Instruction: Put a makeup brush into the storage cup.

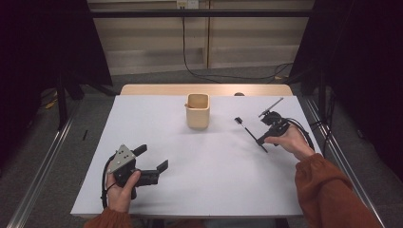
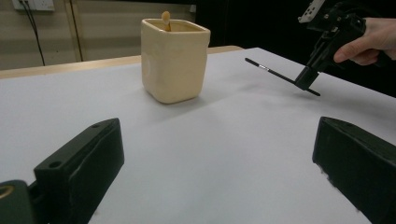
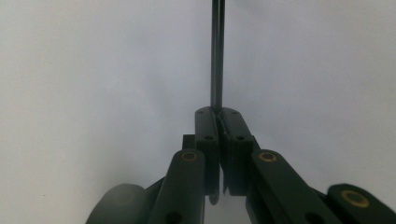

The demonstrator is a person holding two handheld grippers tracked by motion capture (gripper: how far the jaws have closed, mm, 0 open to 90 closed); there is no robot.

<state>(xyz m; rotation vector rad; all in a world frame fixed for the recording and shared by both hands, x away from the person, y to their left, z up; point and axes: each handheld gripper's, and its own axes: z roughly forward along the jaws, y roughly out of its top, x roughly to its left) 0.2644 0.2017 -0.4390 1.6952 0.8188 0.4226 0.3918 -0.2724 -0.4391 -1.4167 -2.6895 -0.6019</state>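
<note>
jaws of the right gripper (image 1: 260, 140) clamp a thin black brush (image 1: 249, 133) right of the cream square cup (image 1: 197, 110); left gripper (image 1: 153, 160) jaws apart. likely next: carrying it over the cup.

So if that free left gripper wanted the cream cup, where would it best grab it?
Across one upright wall of the cup, near the rim, coming down from above: it stands upright with its mouth open. The left gripper has its jaws open; they look too narrow to span the whole body.

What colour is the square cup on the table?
Pale cream cup, best in the left gripper view.
</note>
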